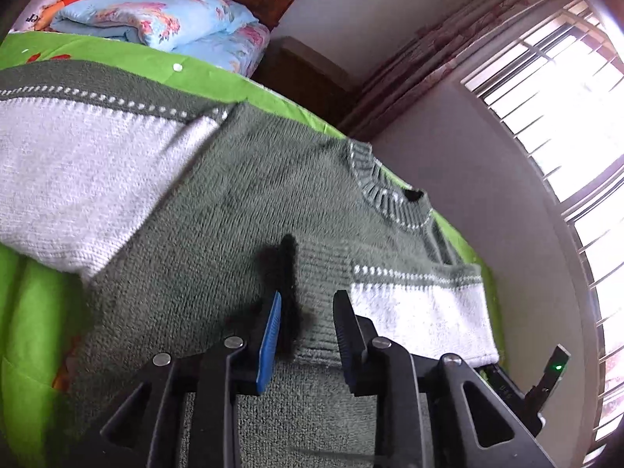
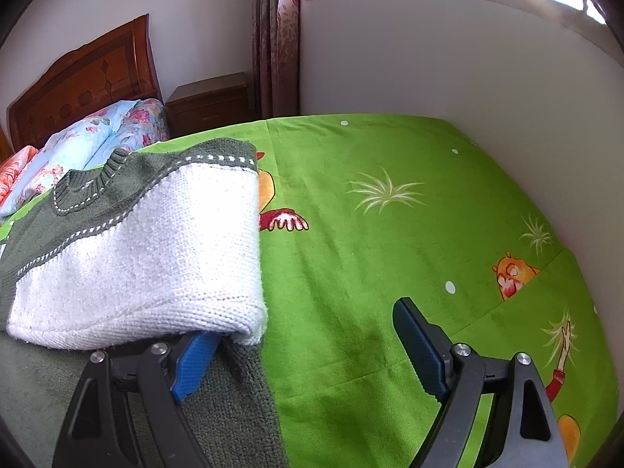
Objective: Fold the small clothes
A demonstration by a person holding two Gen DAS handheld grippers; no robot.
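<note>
Fold in progress on a small knitted sweater (image 1: 218, 210), green with white bands, which lay on the green bedsheet (image 2: 390, 214) of a bed. Both sleeves were turned in over the body: one white-banded sleeve (image 1: 78, 179) lay across the chest in the left wrist view, the other (image 2: 148, 265) was draped over the front in the right wrist view. The left gripper (image 1: 308, 312) hovered over the lower part of the sweater with its jaws a little apart; only a dark shadow lay between them, and no cloth was pinched. The right gripper (image 2: 304, 335) stood with its jaws wide apart, one finger tucked under the edge of the folded sleeve, the other over bare sheet; it held nothing. Folded quilts (image 1: 156, 15) lay by the headboard (image 2: 82, 82), well apart from the work.

To do this step well, the sleeves should probably lie flat and parallel before the hem is lifted. Each gripper would best take one corner of the hem, pinching all layers, and carry it evenly towards the collar (image 1: 390, 199).
</note>
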